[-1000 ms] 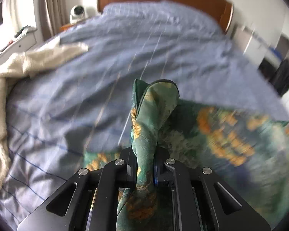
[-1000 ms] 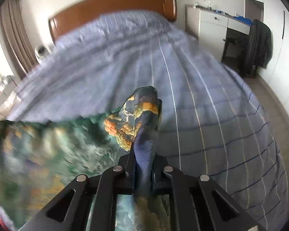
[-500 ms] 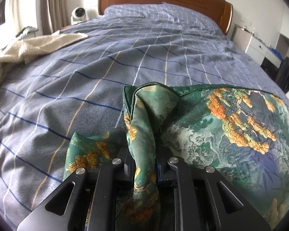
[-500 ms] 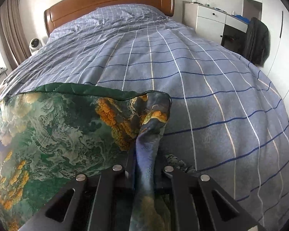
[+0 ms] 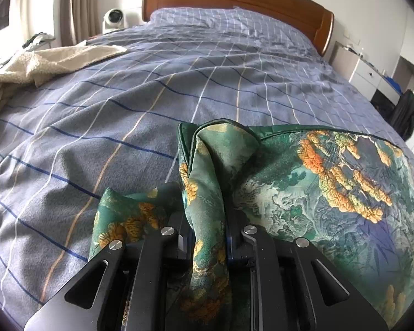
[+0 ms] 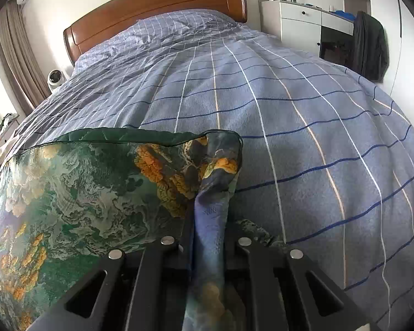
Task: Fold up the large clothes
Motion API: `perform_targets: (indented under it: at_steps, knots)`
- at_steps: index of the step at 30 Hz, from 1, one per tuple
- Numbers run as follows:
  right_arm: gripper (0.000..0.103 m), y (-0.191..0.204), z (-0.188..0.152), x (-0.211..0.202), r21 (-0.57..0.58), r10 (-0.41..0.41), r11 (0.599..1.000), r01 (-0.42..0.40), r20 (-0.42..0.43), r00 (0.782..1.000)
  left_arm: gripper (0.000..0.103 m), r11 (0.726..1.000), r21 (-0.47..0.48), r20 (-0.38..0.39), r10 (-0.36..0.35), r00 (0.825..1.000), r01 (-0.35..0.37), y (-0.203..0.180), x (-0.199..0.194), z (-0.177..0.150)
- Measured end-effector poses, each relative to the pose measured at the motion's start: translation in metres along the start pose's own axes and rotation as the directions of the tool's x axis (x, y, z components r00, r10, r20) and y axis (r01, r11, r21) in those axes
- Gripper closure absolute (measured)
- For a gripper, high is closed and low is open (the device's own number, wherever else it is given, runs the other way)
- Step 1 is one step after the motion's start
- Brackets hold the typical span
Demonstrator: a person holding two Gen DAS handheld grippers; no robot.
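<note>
Spanning frame: bed (image 5: pixel 102 115) under blue checked duvet. Pinching corner of green printed garment (image 5: pixel 317 193) in left gripper (image 5: pixel 207 220), opposite corner in right gripper (image 6: pixel 208 220). Keeping edge stretched between, just above duvet, likely for flat laying.

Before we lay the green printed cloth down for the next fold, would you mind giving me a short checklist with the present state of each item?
1. Left tongs shut on a corner of the green printed cloth: ok.
2. Right tongs shut on the other corner of the cloth: ok.
3. Top edge between the two grips runs fairly straight, without a deep sag: ok.
4. Bedspread ahead of the cloth free of objects: ok; the cream blanket lies off at the left edge.
5. Left corner smooth: not ok; a flap is bunched beside the left tongs.
6. Lower part of the cloth hanging flat: cannot tell, it is out of view.
</note>
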State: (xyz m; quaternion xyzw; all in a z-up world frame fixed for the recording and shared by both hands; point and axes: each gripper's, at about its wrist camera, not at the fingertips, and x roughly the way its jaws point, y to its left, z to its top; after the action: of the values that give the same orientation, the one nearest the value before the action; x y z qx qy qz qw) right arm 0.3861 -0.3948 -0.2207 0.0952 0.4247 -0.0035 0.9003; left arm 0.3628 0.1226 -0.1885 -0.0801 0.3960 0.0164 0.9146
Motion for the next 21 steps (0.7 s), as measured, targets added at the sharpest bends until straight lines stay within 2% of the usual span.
perform_targets:
  at_steps: [21]
  knots:
    - [0.088, -0.004, 0.0022, 0.0055, 0.03, 0.038, 0.999, -0.038, 0.012, 0.999, 0.085, 1.0, -0.009, 0.003, -0.009, 1.0, 0.009, 0.0011, 0.0, -0.0009]
